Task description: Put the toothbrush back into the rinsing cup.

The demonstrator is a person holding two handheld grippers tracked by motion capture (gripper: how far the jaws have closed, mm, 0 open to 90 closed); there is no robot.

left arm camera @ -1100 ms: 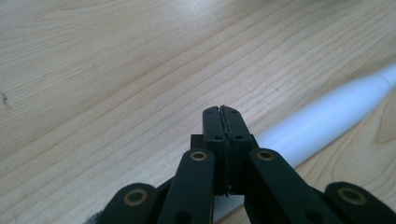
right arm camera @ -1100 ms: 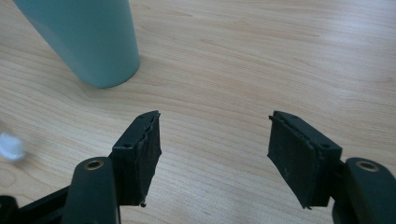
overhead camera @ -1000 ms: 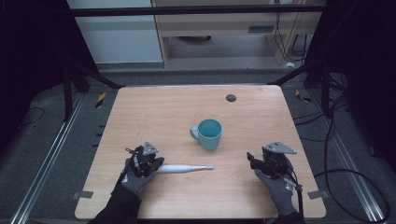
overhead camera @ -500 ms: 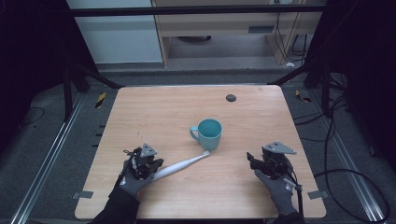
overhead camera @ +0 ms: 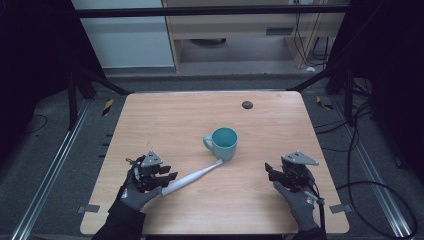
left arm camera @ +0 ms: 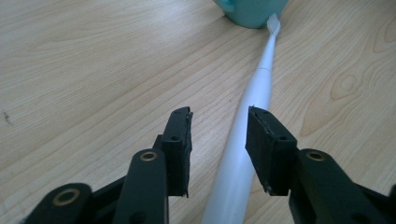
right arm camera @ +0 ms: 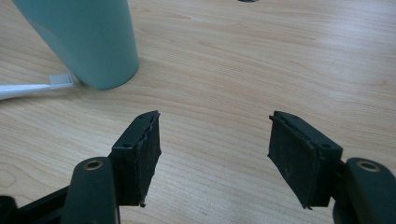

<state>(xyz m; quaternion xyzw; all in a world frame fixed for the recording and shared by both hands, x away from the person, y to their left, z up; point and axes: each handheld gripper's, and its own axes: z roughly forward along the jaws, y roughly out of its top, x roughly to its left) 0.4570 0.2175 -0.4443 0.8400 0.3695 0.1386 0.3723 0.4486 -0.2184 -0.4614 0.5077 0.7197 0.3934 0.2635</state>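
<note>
Toothbrush (overhead camera: 192, 177) lies diagonally, bristles touching the teal mug (overhead camera: 223, 143), handle between the parted left gripper (overhead camera: 167, 176) jaws.

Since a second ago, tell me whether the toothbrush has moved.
Yes. The toothbrush has swung: its head end has turned toward the teal mug and now lies at its base.

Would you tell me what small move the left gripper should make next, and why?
Probably close the left gripper on the toothbrush: its handle lies between the open jaws, ungripped, with the bristle end touching the base of the teal mug.
</note>
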